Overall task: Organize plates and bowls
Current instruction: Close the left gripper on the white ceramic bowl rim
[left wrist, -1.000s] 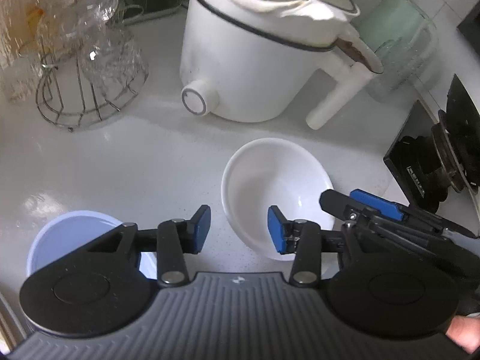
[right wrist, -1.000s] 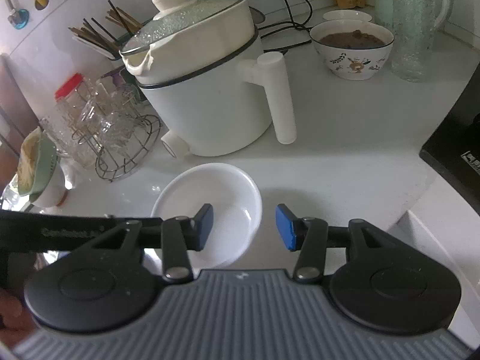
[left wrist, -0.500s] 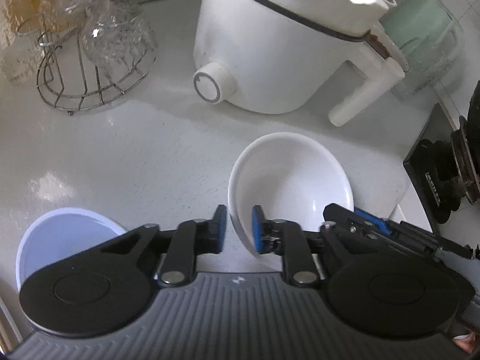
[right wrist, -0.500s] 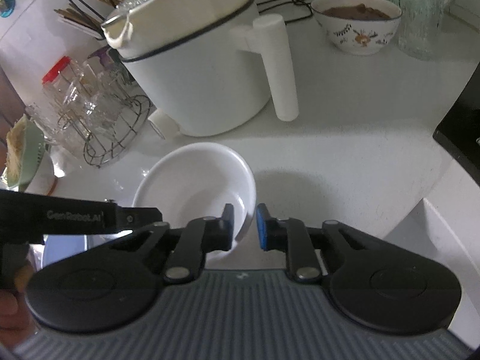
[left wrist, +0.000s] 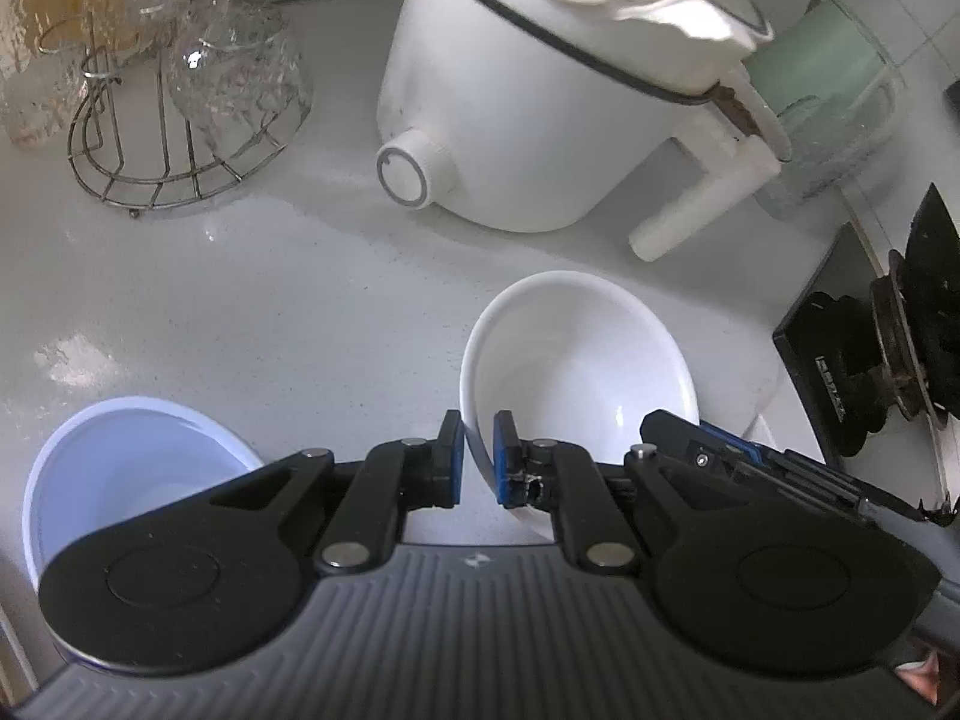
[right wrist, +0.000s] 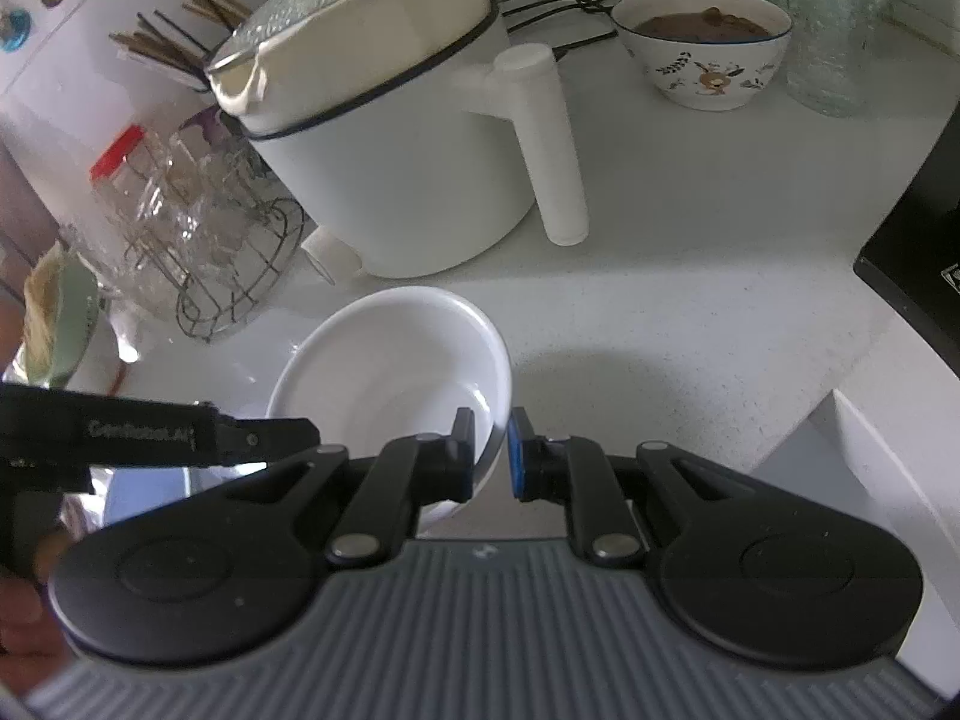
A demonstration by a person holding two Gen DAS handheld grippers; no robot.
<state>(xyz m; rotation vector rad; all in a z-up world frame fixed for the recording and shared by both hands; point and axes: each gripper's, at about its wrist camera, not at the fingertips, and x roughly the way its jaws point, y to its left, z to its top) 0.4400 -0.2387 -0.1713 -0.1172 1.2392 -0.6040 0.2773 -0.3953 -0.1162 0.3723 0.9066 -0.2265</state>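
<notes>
A white bowl (left wrist: 576, 372) is held tilted just above the white counter, in front of the electric pot. My left gripper (left wrist: 478, 459) is shut on the bowl's left rim. My right gripper (right wrist: 492, 456) is shut on the rim on the other side of the same white bowl (right wrist: 390, 372). The right gripper's fingers also show in the left wrist view (left wrist: 720, 450). A pale blue bowl (left wrist: 120, 468) sits on the counter at the lower left, partly hidden under my left gripper's body.
A white electric pot (left wrist: 540, 90) with a long handle stands behind the bowl. A wire rack with glass cups (left wrist: 180, 90) is at the left. A black stove (left wrist: 870, 360) is at the right. A patterned bowl with food (right wrist: 702, 54) and a glass jug (right wrist: 834, 24) stand at the back.
Both grippers closed from open onto opposite rims of the white bowl. The bowl now tilts up off the counter.
</notes>
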